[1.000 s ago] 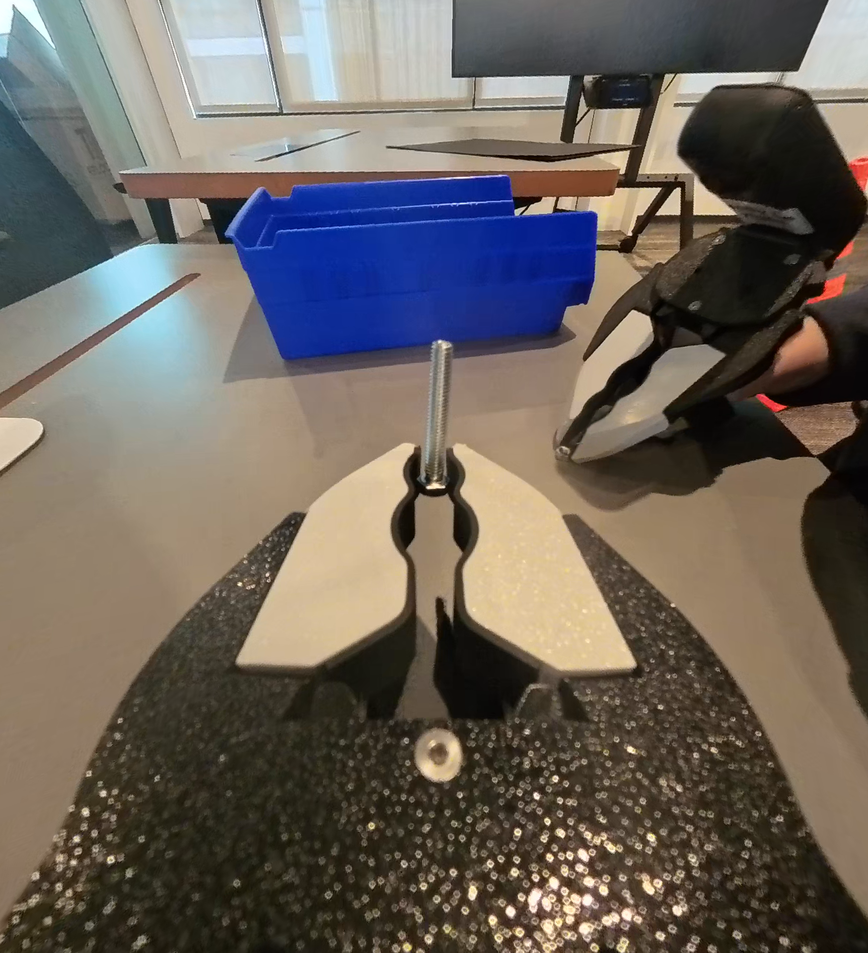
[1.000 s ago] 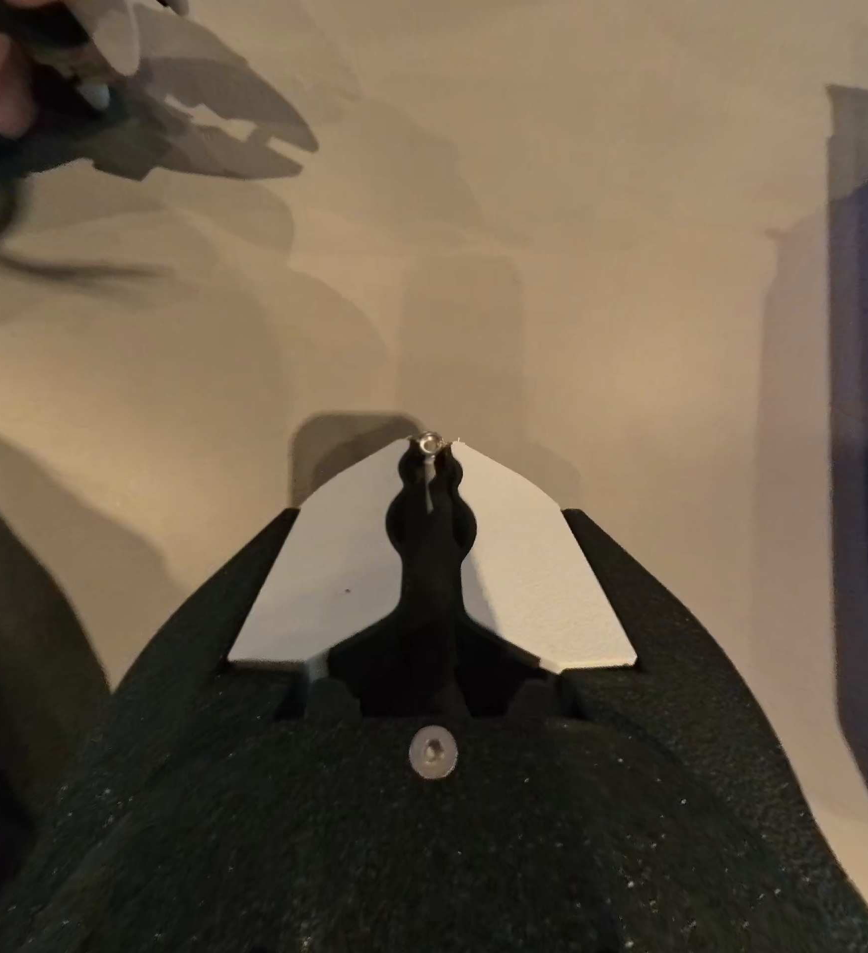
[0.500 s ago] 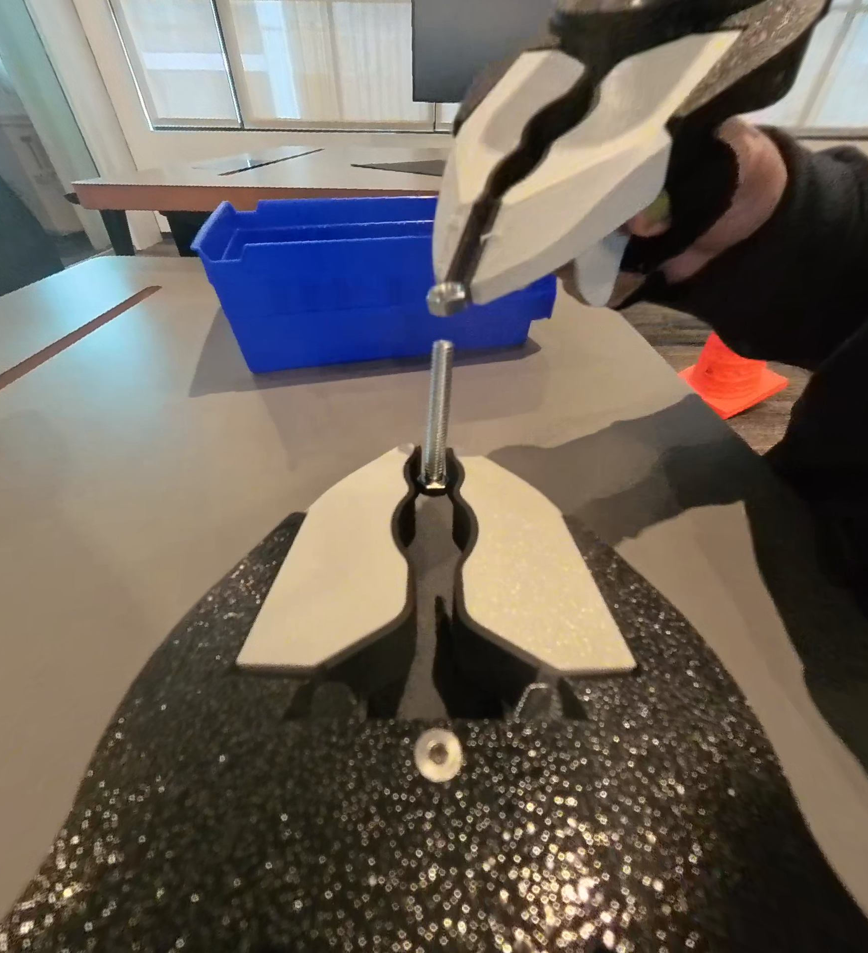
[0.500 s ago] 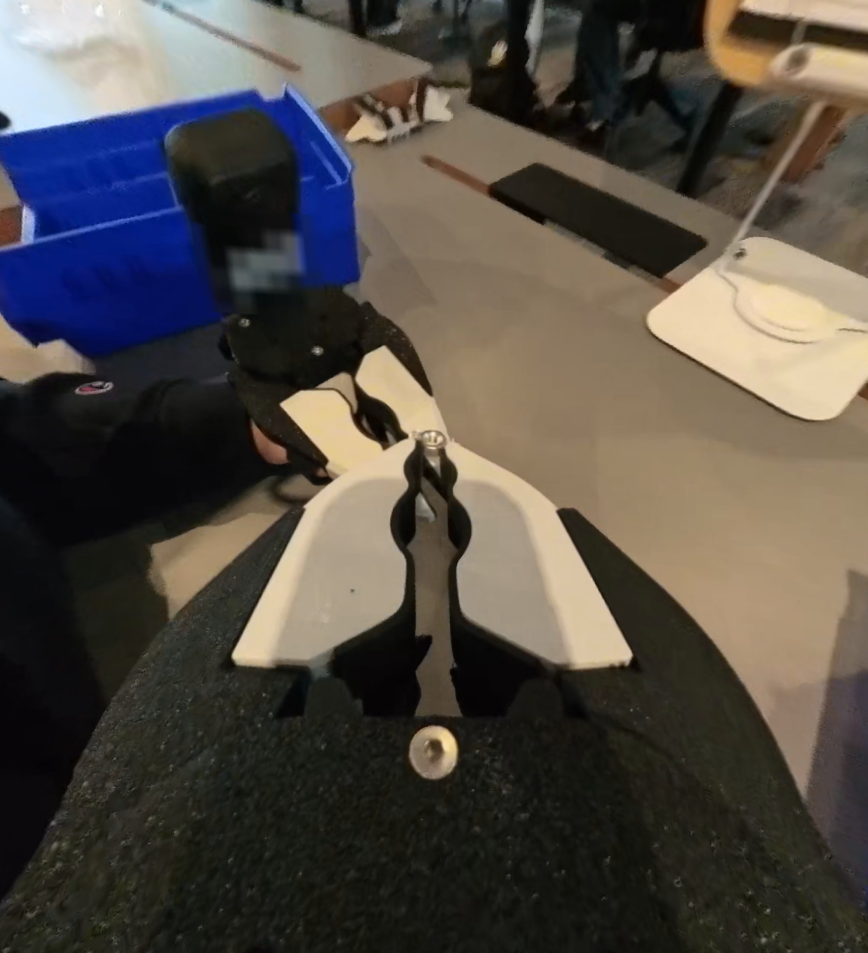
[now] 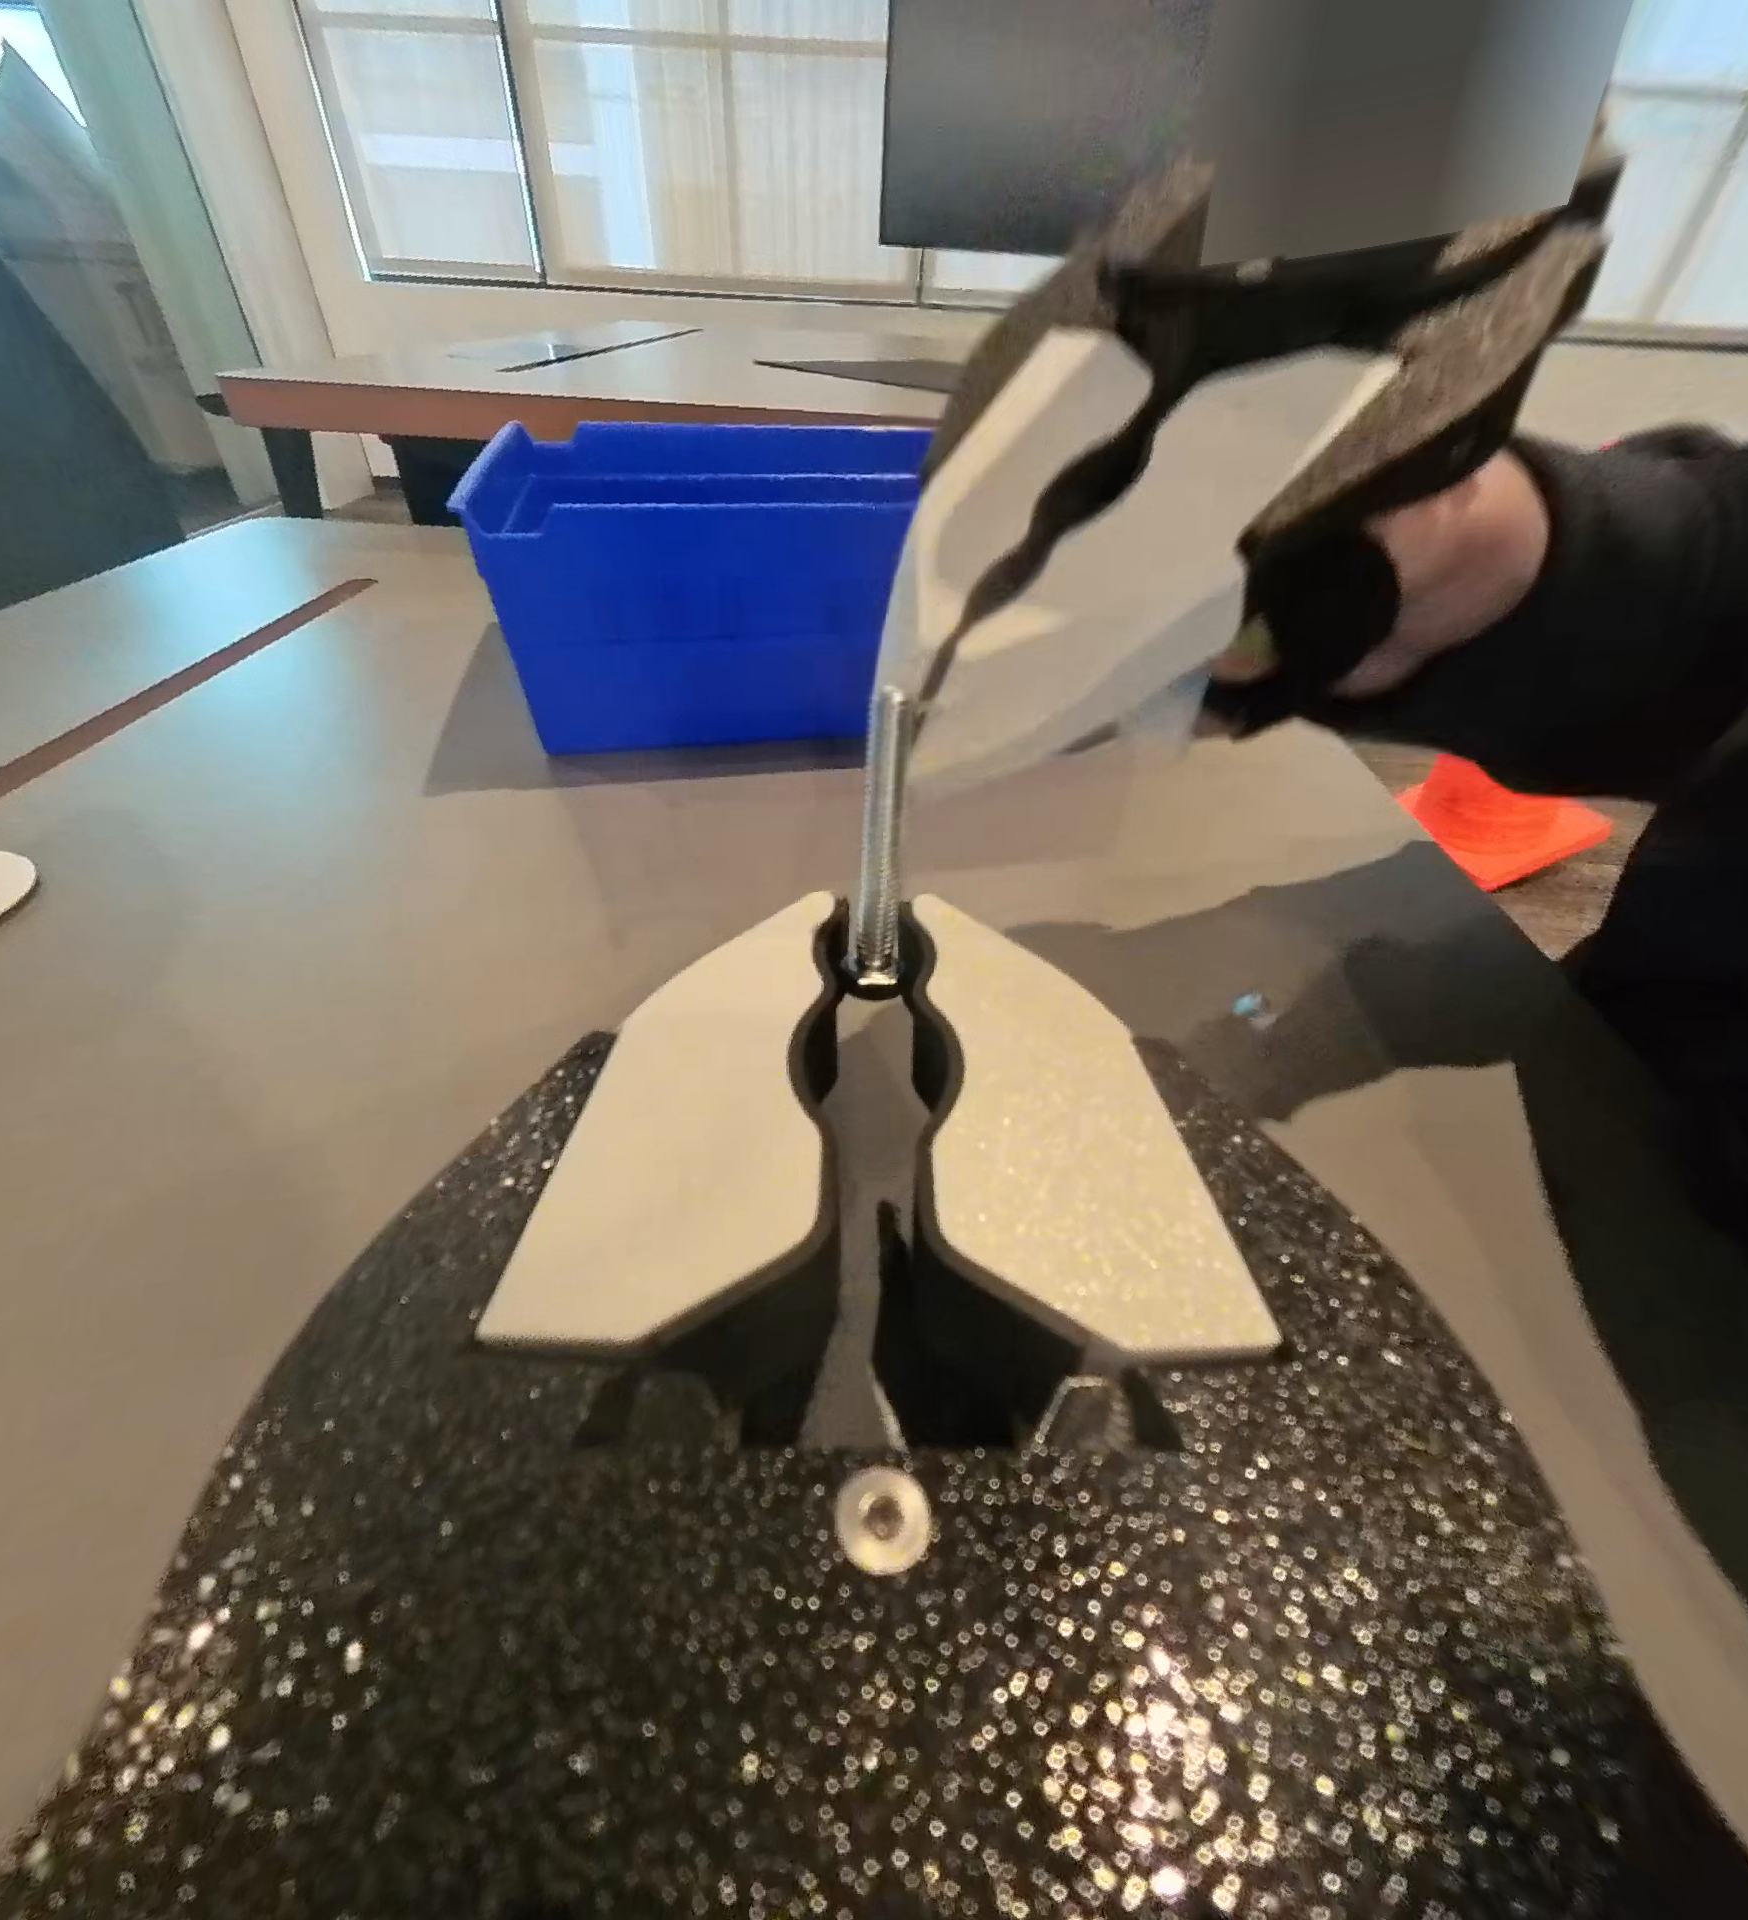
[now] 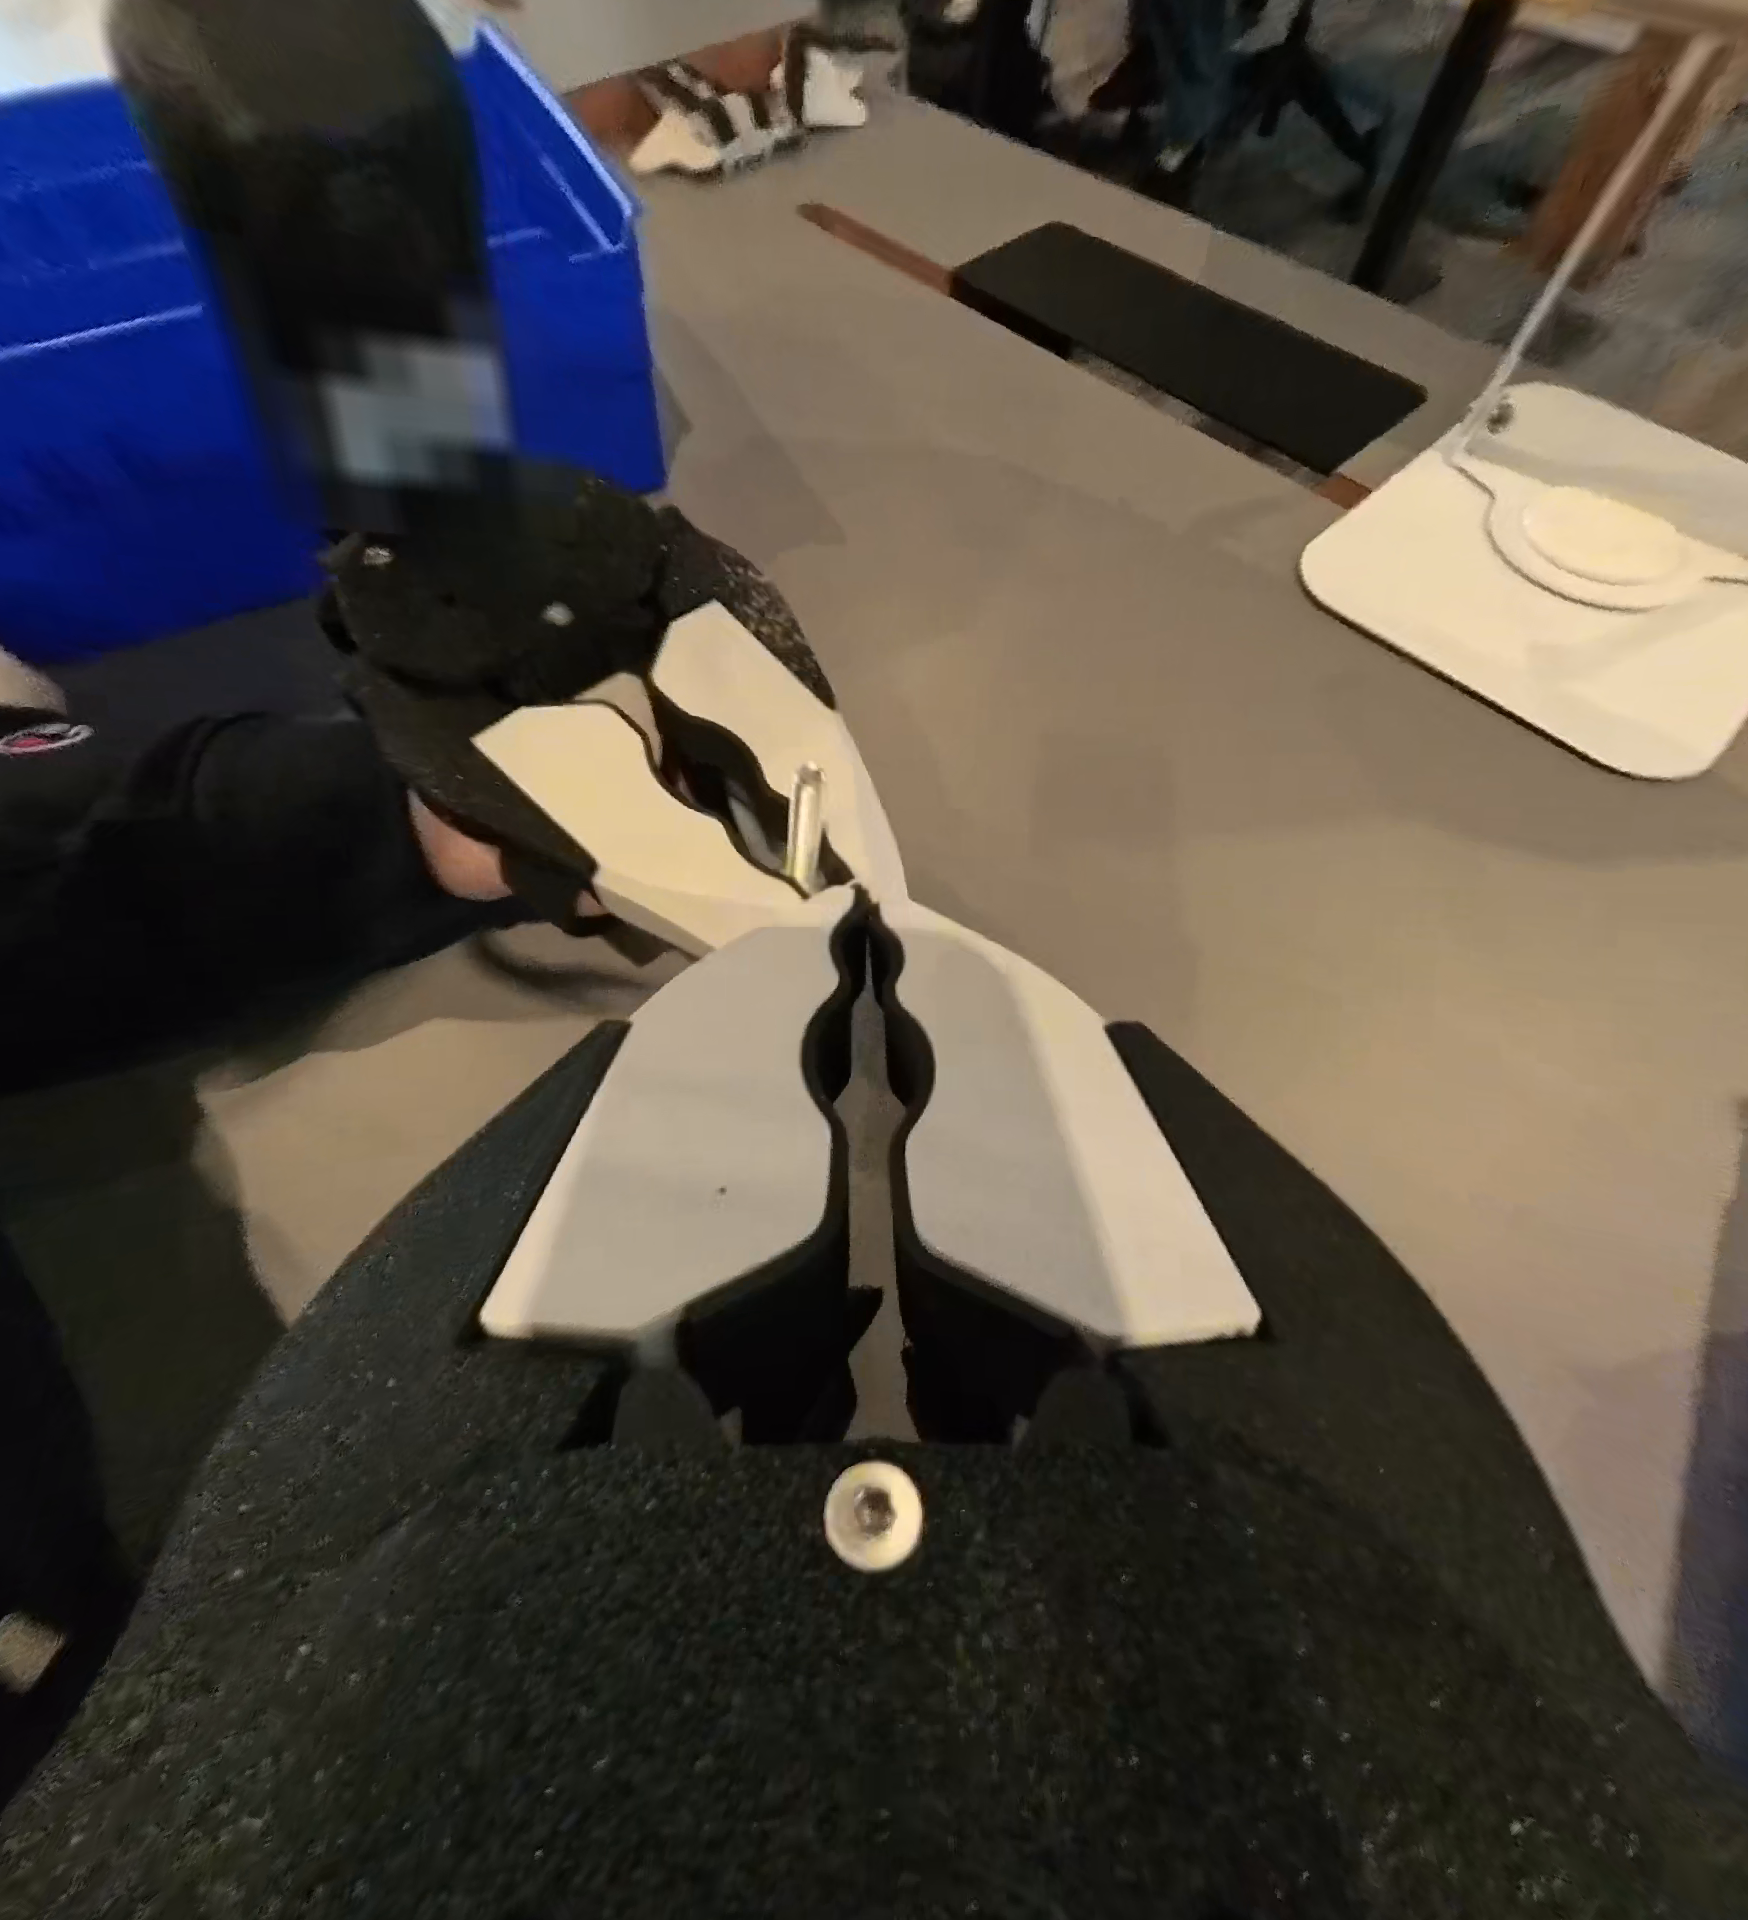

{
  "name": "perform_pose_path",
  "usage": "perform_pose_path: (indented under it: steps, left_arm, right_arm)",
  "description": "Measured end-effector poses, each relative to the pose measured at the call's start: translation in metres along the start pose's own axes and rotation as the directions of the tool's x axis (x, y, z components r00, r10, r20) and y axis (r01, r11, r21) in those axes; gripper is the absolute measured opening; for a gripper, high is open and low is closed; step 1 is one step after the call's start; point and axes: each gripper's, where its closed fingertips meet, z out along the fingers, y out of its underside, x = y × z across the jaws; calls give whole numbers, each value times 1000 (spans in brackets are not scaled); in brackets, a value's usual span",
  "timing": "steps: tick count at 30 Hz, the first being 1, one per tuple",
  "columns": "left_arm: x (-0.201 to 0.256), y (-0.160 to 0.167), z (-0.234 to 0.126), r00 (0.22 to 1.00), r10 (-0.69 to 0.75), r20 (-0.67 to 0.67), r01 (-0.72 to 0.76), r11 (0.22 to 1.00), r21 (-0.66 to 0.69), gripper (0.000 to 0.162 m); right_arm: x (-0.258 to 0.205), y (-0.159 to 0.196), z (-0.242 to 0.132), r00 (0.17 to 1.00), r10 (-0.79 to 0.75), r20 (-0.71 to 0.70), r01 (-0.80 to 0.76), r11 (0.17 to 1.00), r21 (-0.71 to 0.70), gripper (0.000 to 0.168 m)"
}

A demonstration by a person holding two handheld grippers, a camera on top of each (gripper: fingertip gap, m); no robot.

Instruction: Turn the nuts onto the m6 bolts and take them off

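My left gripper (image 5: 875, 914) is shut on the head of a long silver M6 bolt (image 5: 889, 810) and holds it upright above the grey table (image 5: 226, 987). My right gripper (image 5: 917, 717) comes down from the upper right, and its shut tips touch the bolt's top end. Motion blur hides the nut at those tips. In the right wrist view my right gripper (image 6: 859, 904) has its jaws closed, tip to tip with the left gripper (image 6: 834, 868), and the bolt (image 6: 804, 821) rises just beyond it.
A blue plastic bin (image 5: 704, 623) stands on the table behind the bolt and also shows in the right wrist view (image 6: 70, 416). A white stand base (image 6: 1576, 644) and a black pad (image 6: 1192, 343) lie farther off. An orange cone (image 5: 1504, 821) sits on the floor at right.
My right gripper lifted the nut off the table, swung over the bolt and came down to its top end. The left gripper kept the bolt upright and still.
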Motion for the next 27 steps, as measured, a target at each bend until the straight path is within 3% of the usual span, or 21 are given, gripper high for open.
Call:
perform_pose_path:
  steps: [5, 9, 13, 17, 22, 27]
  left_arm:
    - [-2, -1, -1, 1000, 2, 14, -2, 1000, 11, 9]
    - [-2, -2, -2, 1000, 0, 19, 0, 1000, 15, 9]
    - [-2, -2, -2, 1000, 1, 19, -2, 1000, 18, 9]
    - [-1, -2, -1, 1000, 5, 15, -5, 1000, 12, 9]
    - [-1, -2, -2, 1000, 7, 14, -7, 1000, 15, 9]
    - [-1, -3, -2, 1000, -1, 14, 0, 1000, 21, 9]
  right_arm:
    - [15, 20, 3, 991, 73, -113, -60, 992, 113, 0]
    - [38, 22, -14, 947, 128, -294, -8, 926, 378, 0]
    - [29, 17, -19, 953, 87, -292, 68, 873, 483, 0]
    - [29, 6, -27, 951, 60, -303, 103, 864, 493, 0]
    - [44, -9, -80, 947, 58, -317, 91, 896, 436, 2]
    - [45, 46, -126, 961, 32, -276, 26, 979, 204, 11]
